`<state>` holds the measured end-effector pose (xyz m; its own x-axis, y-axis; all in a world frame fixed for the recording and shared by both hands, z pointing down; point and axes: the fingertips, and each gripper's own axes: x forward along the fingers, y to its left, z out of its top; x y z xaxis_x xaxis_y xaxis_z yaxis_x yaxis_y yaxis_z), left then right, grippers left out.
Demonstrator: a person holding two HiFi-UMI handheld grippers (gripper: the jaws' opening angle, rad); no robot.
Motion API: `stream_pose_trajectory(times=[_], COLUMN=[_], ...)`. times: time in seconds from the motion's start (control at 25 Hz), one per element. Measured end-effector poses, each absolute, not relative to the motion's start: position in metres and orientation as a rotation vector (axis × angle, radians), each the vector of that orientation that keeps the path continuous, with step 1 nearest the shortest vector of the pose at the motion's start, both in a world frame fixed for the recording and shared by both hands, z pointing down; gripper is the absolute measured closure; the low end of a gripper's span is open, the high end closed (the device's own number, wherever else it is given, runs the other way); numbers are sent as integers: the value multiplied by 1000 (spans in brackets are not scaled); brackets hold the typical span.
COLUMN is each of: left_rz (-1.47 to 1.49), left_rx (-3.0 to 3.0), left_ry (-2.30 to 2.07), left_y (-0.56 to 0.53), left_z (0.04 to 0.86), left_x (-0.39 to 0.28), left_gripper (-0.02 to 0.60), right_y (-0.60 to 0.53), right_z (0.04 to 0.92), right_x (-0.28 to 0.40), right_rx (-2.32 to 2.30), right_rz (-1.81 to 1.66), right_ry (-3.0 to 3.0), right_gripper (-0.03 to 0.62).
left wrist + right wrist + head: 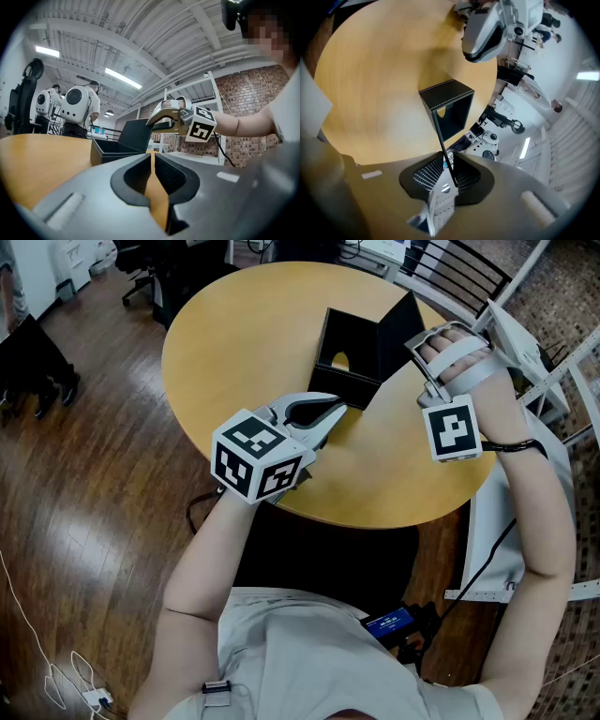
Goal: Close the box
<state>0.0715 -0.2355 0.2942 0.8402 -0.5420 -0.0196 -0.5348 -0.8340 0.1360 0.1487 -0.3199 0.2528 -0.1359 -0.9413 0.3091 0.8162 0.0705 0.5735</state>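
box (349, 382) open, upper middle of frame on counter (244, 334) | lid (398, 324) stood upright, edge pinched in narrow right gripper (450, 174), likely for swinging down | left gripper (337, 411) jaws together, empty, parked at box front, probably as brace

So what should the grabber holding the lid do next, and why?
Probably swing the lid down over the box. The right gripper pinches the lid's edge, the lid stands upright, and the box is open.
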Motion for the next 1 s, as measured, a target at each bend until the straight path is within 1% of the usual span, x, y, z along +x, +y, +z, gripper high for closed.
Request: stream_pose_trajectory(times=[0.12,0.32,0.48,0.76,0.8,0.84,0.88,1.0], left_rz=[-109,-163,-191,-238,-237,-233,-228,-219], left_rx=[2898,2905,2908,2897,2894,2894,2895,2901], left_ry=[-826,-780,-753,-731,-732,-732,-731,-723], left_y=[-232,-227,-222,-215,-214,-213,-213,-214], left_z=[290,282,281,282,283,283,284,283], left_x=[67,59,57,48,47,48,48,49], left_gripper=[557,557,555,557,557,557,555,557], right_y=[-317,-321,-326,-327,-324,-319,-314,-304], right_z=[256,268,277,299,299,298,295,282], right_x=[123,103,75,60,57,53,48,33], right_rx=[167,-29,-200,-411,-411,-401,-385,-306], right_rz=[-1589,-1552,-1598,-1508,-1505,-1509,-1518,-1566], right_ry=[-777,-633,-438,-306,-331,-374,-422,-550], right_gripper=[514,479,431,421,406,326,286,297])
